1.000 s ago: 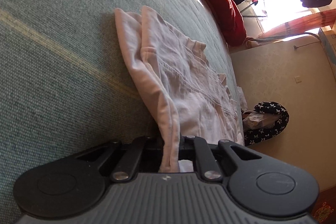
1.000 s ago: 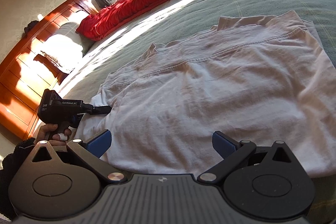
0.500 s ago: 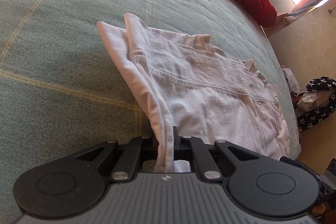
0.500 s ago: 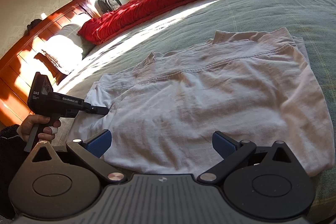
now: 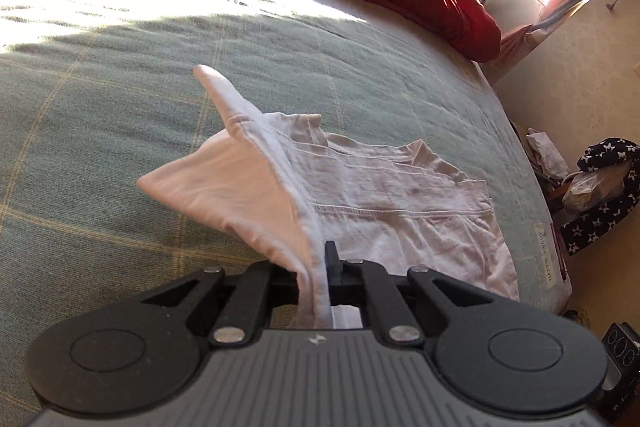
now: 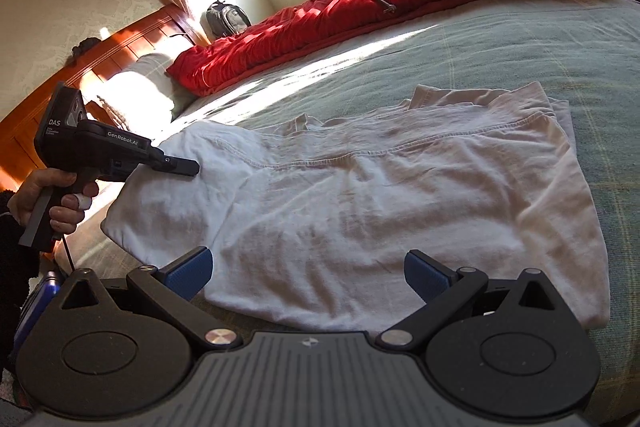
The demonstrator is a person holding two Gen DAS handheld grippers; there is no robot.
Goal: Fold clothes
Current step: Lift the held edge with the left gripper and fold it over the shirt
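- The white shirt (image 6: 400, 211) lay spread on the green plaid bedspread (image 6: 540, 47), near the edge of the bed closest to the right-wrist camera.
- The left gripper (image 5: 320, 267) was clamped on a fold of the shirt's cloth; its jaws stood pressed together with the fabric pinched between them and running back into the tool body.
- In the left wrist view the pinched edge rose off the bedspread as a raised flap, peaking in a pointed corner, while the rest of the shirt (image 5: 400, 211) lay flat beyond it.
- In the right wrist view the left gripper (image 6: 180, 165) appeared at the shirt's left corner, held roughly level with its tip reaching into the cloth.
- The person's left hand (image 6: 52, 199) gripped the pistol-style handle from below, fingers wrapped round it; a dark sleeve showed at the frame edge.
- The right gripper (image 6: 306, 273) hovered just above the near hem, its blue-padded jaws standing wide apart, gripping nothing.
- The pads straddled the middle of the near hem; whether they touched the cloth could not be told.
- A red quilt (image 6: 380, 7) lay along the far side of the bed, well apart from the shirt.
- A wooden headboard (image 6: 36, 107) stood behind the left hand.
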